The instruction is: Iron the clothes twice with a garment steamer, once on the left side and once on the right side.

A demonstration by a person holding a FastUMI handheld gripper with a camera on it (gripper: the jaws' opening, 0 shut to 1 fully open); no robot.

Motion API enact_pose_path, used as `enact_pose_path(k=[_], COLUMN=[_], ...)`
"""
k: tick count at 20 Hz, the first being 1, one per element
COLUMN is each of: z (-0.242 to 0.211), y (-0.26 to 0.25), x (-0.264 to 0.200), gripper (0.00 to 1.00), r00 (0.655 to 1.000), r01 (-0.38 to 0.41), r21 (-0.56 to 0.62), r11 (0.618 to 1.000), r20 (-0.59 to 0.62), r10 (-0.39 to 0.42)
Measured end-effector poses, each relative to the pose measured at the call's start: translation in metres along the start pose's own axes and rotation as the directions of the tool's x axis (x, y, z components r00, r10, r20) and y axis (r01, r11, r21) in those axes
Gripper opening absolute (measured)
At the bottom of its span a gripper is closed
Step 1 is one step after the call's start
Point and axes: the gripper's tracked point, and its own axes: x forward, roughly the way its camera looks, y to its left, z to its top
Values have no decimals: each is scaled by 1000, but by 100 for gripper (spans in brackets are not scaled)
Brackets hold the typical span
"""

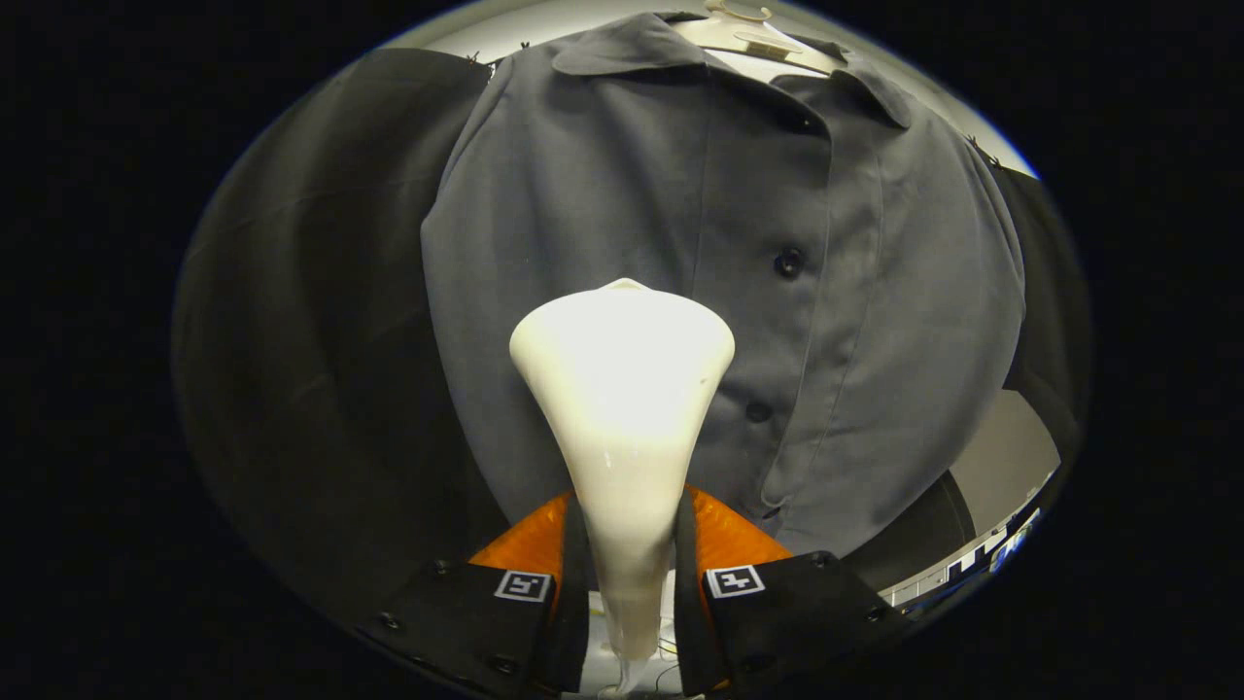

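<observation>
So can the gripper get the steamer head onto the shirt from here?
Probably yes. The gripper is shut on the steamer, whose head points at the shirt, with nothing between them.

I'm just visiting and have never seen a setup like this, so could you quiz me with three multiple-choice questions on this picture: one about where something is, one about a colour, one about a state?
1. Where is the white flared steamer head?
A. between the fingers, in front of the shirt
B. lying on a table
C. hooked on the hanger

2. What colour is the collared button-front shirt?
A. red
B. grey
C. white

3. What is the gripper doing?
A. open, holding nothing
B. shut on the steamer's neck
C. pinching the shirt collar

Answers:
1 A, its neck runs between the fingers and its head covers the shirt's lower front.
2 B, the cloth is plain grey.
3 B, both fingers press the neck's sides.
</observation>
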Motion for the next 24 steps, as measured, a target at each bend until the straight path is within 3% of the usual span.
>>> enact_pose_path(k=[11,24], z=[-77,-200], y=[12,-15], x=[27,68], gripper=[44,44], r00=[992,963], r01=[-20,-30], r21=[6,-16], r11=[1000,999], r20=[-126,-267], r10=[21,24])
